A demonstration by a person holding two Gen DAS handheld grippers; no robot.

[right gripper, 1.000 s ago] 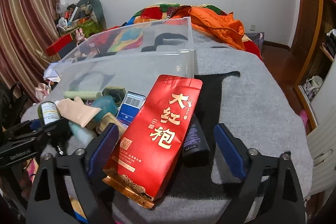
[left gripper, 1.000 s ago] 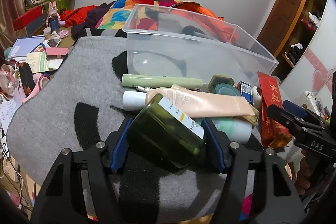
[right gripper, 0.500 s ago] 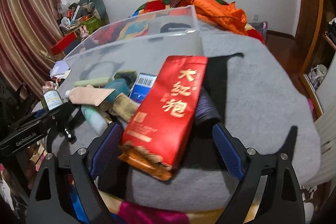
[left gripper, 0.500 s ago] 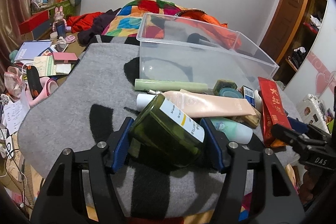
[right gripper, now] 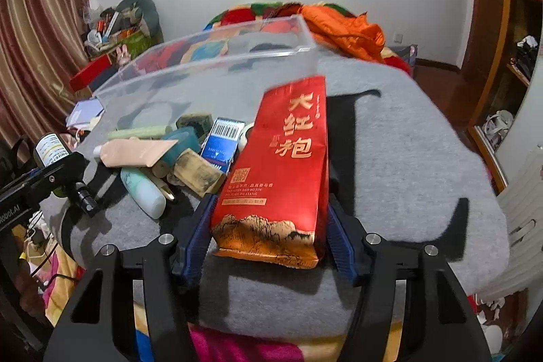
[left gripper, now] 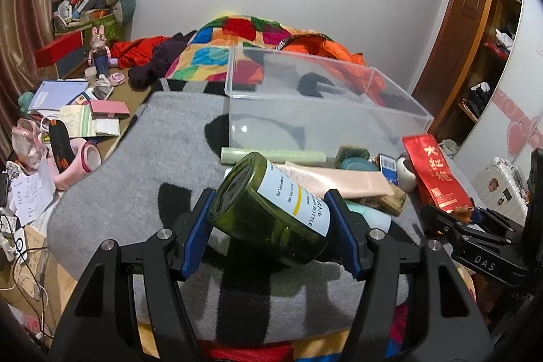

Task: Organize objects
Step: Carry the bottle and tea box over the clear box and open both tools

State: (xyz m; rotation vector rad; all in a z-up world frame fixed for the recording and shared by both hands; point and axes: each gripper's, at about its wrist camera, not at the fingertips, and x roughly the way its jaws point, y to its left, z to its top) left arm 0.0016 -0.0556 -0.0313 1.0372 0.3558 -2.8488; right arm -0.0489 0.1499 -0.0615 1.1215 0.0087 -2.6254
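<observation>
While the left gripper [left gripper: 271, 219] stands clamped on the green glass bottle [left gripper: 271, 209], held tilted above the grey blanket [left gripper: 135, 178], the clear plastic bin [left gripper: 322, 100] waits empty just beyond the pile of toiletries. Further right, the right gripper [right gripper: 268, 236] is closing its jaws around the red tea packet [right gripper: 281, 165], whose base sits between the pads. Squeezing low and gently should keep that soft packet from buckling before both go over the bin's rim.
</observation>
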